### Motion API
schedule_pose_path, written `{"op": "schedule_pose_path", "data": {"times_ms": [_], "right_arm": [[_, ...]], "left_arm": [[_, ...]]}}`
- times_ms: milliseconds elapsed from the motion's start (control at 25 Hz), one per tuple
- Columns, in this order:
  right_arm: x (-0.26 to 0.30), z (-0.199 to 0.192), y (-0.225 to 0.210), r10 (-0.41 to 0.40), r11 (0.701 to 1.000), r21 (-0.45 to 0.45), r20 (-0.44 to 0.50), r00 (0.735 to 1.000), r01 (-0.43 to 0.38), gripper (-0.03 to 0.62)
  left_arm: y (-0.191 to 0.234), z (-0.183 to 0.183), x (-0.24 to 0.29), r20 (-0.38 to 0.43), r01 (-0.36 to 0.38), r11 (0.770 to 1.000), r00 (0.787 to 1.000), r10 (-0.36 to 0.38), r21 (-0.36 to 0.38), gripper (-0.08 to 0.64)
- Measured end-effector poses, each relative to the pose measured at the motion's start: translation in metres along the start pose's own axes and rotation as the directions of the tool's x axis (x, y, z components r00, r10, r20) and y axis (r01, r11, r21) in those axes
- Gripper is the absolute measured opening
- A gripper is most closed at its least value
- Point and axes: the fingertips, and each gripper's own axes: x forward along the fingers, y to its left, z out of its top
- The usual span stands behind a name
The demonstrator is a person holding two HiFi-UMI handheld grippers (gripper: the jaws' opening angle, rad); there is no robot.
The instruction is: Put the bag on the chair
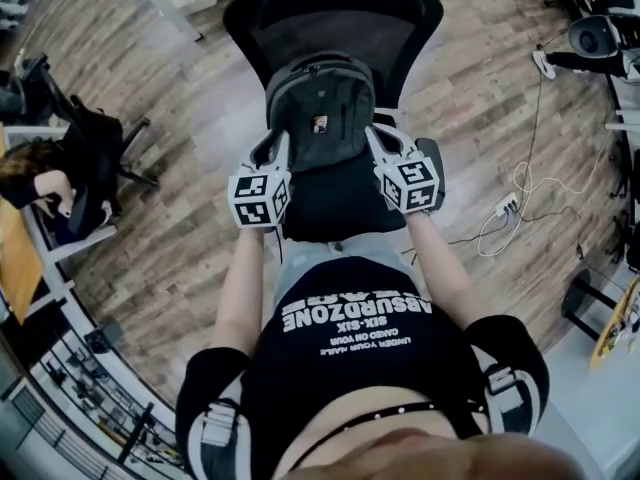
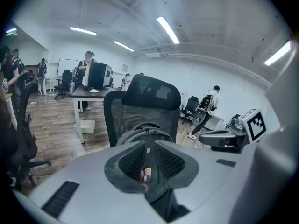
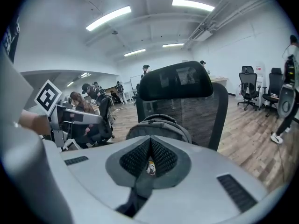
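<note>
Head view: the bag [image 1: 320, 103] stands on the chair [image 1: 345, 18] seat at upper centre, against the backrest. Placing looks done, and only backing away is left. The left gripper [image 1: 276, 150] and right gripper [image 1: 380, 144] flank it; contact is hard to judge. Left gripper view: jaws apart, empty, bag ahead. Right gripper view: jaws nearly together, empty; they hide the seat.

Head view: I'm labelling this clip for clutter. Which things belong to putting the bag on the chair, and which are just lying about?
Job in hand:
backpack
mesh office chair
left tongs
right tongs

Lying about:
power strip with its cable on the floor
black chair at the left
</note>
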Motion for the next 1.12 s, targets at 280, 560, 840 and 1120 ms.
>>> {"op": "schedule_pose_path", "data": {"times_ms": [280,560,840,1120], "right_arm": [[-0.029,0.003,0.03,0.067,0.998,-0.02,0.023,0.998,-0.066,0.015],[-0.056,-0.003,0.053,0.102,0.992,-0.078,0.018,0.995,-0.1,0.015],[-0.076,-0.013,0.067,0.124,0.989,-0.083,0.015,0.992,-0.122,0.015],[-0.082,-0.019,0.066,0.141,0.989,-0.048,0.018,0.99,-0.14,0.015]], "left_arm": [[-0.011,-0.012,-0.03,0.041,0.02,0.999,0.999,-0.018,-0.051,0.025],[-0.036,-0.026,-0.051,0.05,0.048,0.997,0.998,-0.045,-0.065,0.025],[-0.048,-0.03,-0.072,0.051,0.035,0.998,0.998,-0.033,-0.043,0.018],[-0.067,-0.024,-0.078,0.084,0.039,0.999,0.996,-0.039,0.004,0.018]]}}
